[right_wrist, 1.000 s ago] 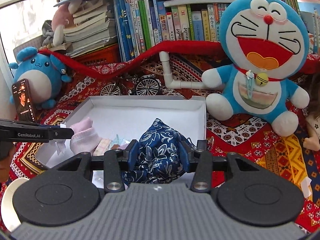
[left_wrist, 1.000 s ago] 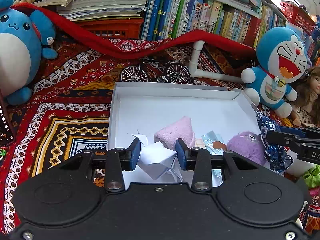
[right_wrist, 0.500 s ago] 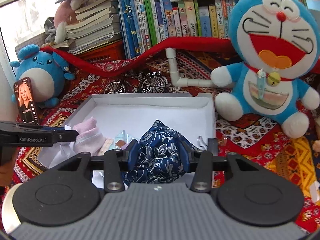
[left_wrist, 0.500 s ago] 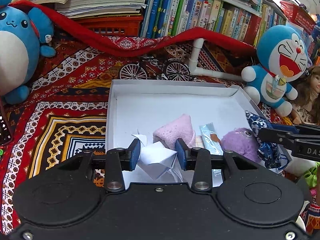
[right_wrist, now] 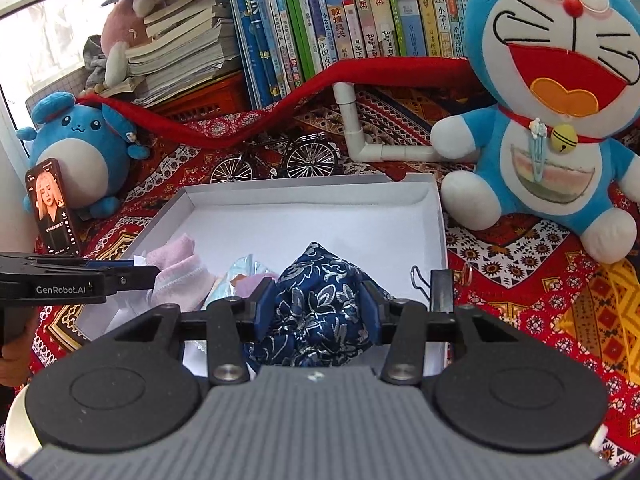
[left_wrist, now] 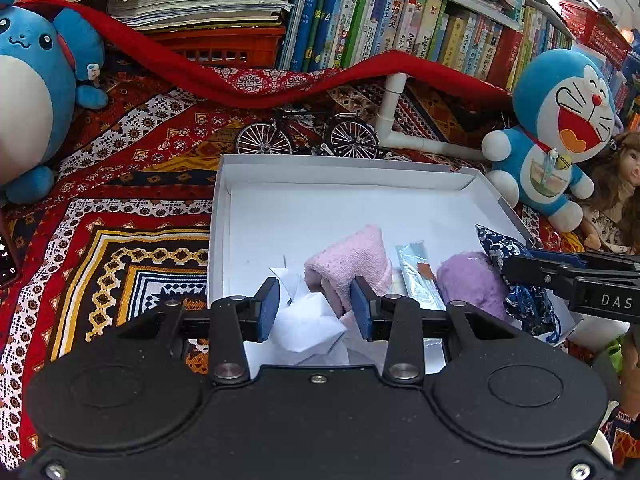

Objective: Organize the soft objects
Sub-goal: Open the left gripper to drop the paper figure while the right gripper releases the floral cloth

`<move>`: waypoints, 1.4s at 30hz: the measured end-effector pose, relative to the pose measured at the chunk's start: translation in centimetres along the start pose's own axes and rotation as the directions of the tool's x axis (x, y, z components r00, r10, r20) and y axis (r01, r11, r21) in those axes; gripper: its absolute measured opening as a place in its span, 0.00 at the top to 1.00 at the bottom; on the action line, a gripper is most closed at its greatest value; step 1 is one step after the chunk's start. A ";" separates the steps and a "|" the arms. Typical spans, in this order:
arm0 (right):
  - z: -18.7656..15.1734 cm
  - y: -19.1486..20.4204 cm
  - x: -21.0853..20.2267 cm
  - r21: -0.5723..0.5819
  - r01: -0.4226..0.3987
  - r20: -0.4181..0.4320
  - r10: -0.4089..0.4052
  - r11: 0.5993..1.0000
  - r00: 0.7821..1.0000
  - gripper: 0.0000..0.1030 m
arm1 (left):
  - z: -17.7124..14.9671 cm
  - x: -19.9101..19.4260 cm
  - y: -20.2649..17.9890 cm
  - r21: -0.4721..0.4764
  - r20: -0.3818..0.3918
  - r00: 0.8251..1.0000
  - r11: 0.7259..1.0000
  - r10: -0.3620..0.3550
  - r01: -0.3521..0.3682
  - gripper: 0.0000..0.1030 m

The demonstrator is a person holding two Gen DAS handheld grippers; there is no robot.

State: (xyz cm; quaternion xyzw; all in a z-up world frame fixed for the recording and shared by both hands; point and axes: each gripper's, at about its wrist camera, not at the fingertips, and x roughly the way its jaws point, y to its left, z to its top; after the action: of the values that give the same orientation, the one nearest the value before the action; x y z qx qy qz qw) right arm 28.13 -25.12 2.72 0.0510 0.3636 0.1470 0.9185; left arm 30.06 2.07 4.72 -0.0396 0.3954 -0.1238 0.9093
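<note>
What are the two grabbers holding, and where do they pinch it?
The right gripper squeezes the blue flowered pouch by its sides. The left gripper grips folded white paper around its middle.

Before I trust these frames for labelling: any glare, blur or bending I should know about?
Left wrist view: sharp centre; the bookshelf curves from the fisheye, and the top right corner is blown out white. Right wrist view: the window at upper left is overexposed; the blue pouch between the right gripper fingers stays crisp, and the corners go dark.

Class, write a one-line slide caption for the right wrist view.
Right gripper clamps a blue floral pouch over the white box, beside a pink sock.
</note>
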 end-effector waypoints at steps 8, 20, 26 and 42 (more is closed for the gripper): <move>-0.2 -0.4 -0.5 0.019 0.005 0.012 -0.006 1.000 1.000 0.34 | 0.0 -0.5 0.0 -0.002 0.010 1.000 1.000 0.004 -0.004 0.56; 0.0 -0.2 -2.9 0.019 0.011 0.060 -0.012 1.000 0.998 0.14 | -0.4 -3.1 -0.3 0.025 0.060 0.998 1.000 0.003 -0.004 0.34; -0.3 0.4 -5.0 -0.005 0.004 0.114 -0.003 1.000 0.994 0.08 | -0.8 -5.1 -0.3 0.021 0.089 0.996 1.000 -0.009 0.007 0.28; -2.3 1.3 -10.6 -0.072 0.032 0.253 -0.012 0.997 0.967 0.00 | -4.0 -10.2 -1.0 0.054 0.158 0.987 0.998 -0.035 0.027 0.21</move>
State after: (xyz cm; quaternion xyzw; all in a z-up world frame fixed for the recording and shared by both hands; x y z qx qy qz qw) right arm 18.92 -27.14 8.24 0.0304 0.2387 0.1428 0.9600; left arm 20.20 3.78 9.39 -0.0319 0.3175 -0.1445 0.9366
